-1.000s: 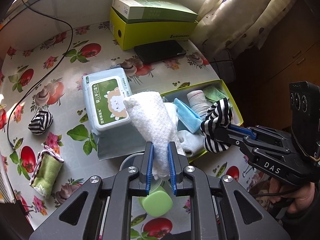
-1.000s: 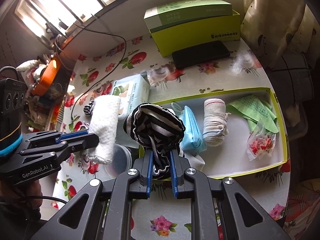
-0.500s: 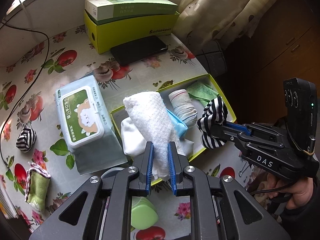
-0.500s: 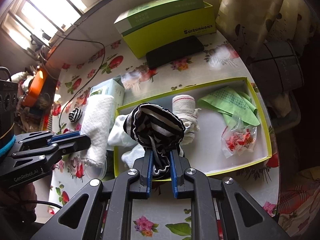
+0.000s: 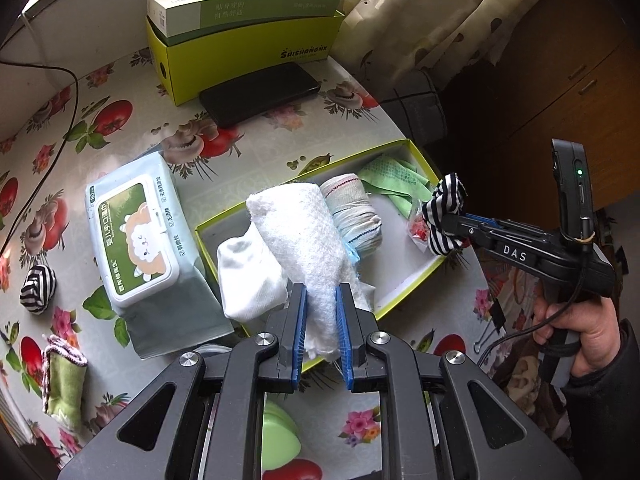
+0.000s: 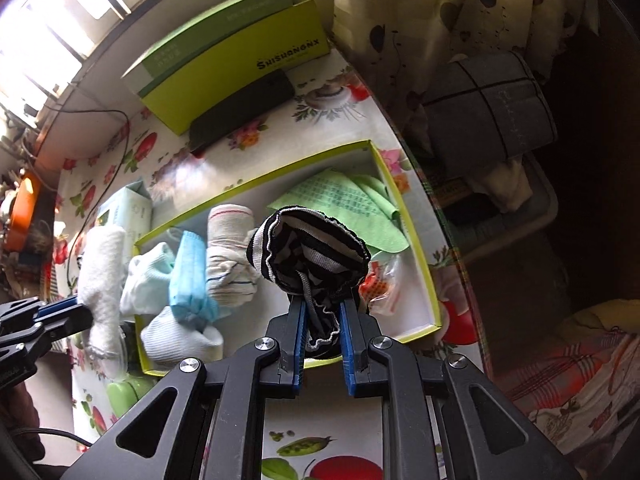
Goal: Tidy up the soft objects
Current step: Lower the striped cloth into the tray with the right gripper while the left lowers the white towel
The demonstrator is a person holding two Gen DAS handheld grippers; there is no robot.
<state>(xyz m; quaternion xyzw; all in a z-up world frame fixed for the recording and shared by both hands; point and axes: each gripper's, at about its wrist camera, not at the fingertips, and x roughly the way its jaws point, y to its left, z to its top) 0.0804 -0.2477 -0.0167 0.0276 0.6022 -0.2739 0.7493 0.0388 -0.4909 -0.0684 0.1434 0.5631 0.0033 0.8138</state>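
Both grippers, advanced over the tray (image 6: 404,216), fingers clamping white towel (image 5: 304,232) and striped sock (image 6: 312,244); release low, toward 12 o'clock gaps.

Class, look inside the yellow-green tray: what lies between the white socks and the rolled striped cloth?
A folded blue face mask lies between the white socks and the rolled striped cloth in the tray, clearest in the right wrist view.

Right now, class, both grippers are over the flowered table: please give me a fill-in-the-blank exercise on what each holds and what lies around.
1. The left gripper is shut on a rolled fluffy towel coloured ____.
2. The right gripper grips a black-and-white ____ sock.
3. A black phone lies against the yellow-green ____.

Missing words: white; striped; box
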